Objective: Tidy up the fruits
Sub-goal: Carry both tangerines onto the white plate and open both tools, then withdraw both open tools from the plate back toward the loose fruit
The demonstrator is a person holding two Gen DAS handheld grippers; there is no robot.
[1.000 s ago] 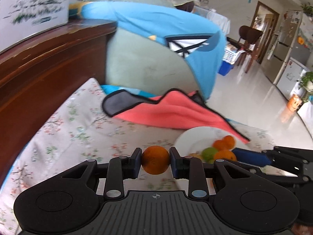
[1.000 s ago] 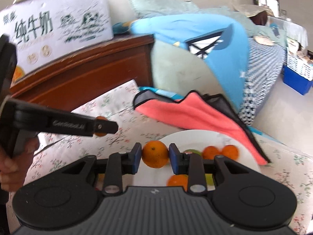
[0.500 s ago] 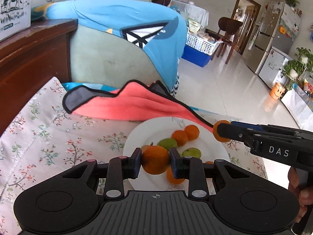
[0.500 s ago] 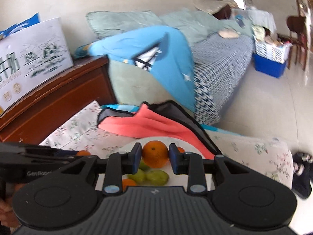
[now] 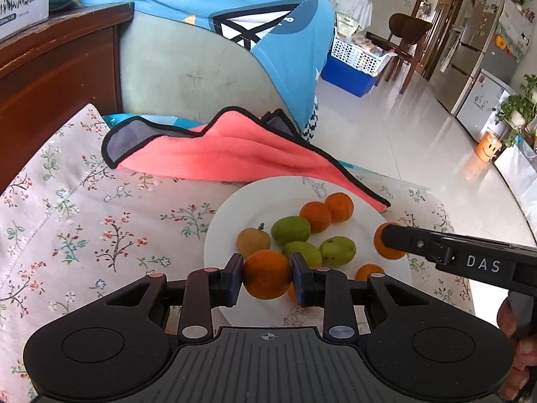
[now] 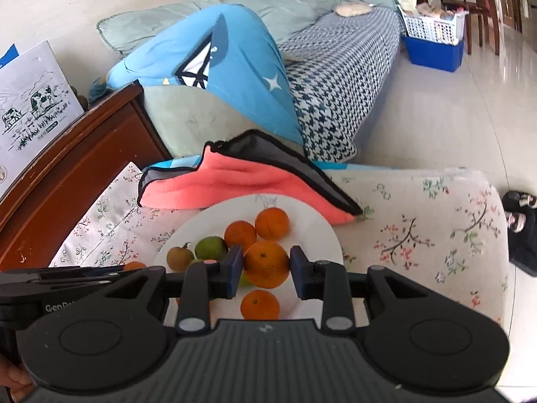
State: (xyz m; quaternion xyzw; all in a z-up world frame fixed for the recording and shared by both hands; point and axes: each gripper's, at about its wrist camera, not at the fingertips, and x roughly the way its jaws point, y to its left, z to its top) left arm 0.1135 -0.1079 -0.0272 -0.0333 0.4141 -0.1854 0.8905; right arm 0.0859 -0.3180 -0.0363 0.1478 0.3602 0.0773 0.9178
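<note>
I am holding one orange (image 5: 267, 274) in my left claw (image 5: 267, 277), both pads pinching its sides, and it is hanging over the near edge of the white plate (image 5: 231, 215). My right claw (image 6: 266, 268) is pinching a second orange (image 6: 266, 263) the same way, and that one is hovering above the plate's middle in the right wrist view. In the left wrist view that same right claw (image 5: 386, 240) is reaching in from the right side, its orange (image 5: 381, 241) sitting just over the plate's right rim.

On the plate I am seeing two small oranges (image 5: 327, 210) touching each other at the far side, three green fruits (image 5: 290, 230) clustered near the centre, and a brownish round fruit with a stem (image 5: 252, 241) just left of them. Another small orange (image 6: 260, 304) is lying at the near edge, below my right claw.

The plate is resting on a floral-print cloth (image 5: 84, 221) covering the surface. A pink towel with black trim (image 5: 235, 154) is lying folded just behind the plate, its corner touching the rim. A blue garment (image 5: 261, 10) is draped over the sofa arm beyond.
</note>
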